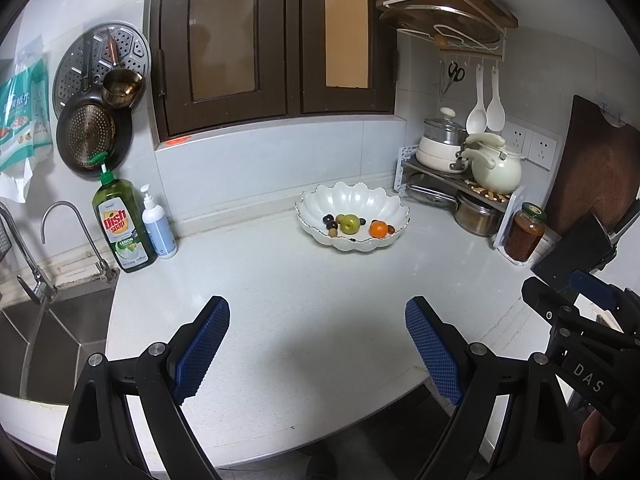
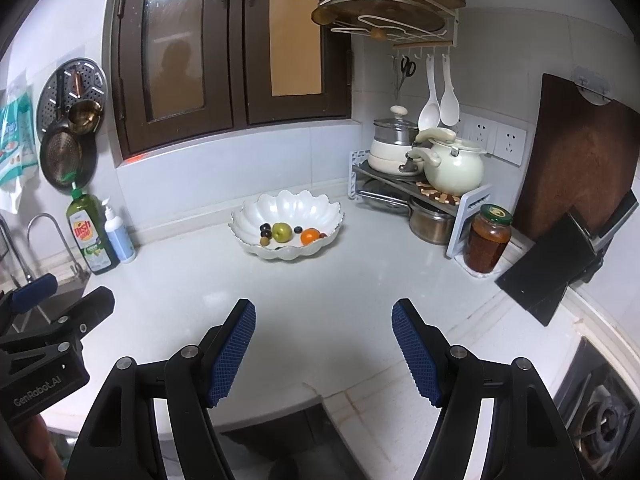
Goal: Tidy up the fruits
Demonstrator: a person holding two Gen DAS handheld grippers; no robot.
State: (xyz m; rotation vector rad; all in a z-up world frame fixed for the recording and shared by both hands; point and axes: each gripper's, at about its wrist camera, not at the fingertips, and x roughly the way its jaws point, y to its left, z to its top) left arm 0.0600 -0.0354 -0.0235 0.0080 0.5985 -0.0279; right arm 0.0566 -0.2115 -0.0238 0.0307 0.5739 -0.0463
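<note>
Well ahead of both wide-spread hand-held grippers (image 1: 317,344) (image 2: 324,350), fruits (image 1: 349,224) fill the bowl (image 1: 352,196).

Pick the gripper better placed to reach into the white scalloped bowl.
Left, narrowly. The white scalloped bowl sits almost centred ahead of the open left gripper; it lies left of centre for the open right gripper.

Fruit (image 1: 349,224) in bowl (image 1: 352,200) on counter (image 1: 304,288), bottles (image 1: 124,228) left, jar (image 1: 525,237) right.

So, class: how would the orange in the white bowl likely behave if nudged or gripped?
The orange looks round, so it would probably roll along the white bowl floor. Its smooth skin might slip between pads. It seems firm, probably not fragile.
</note>
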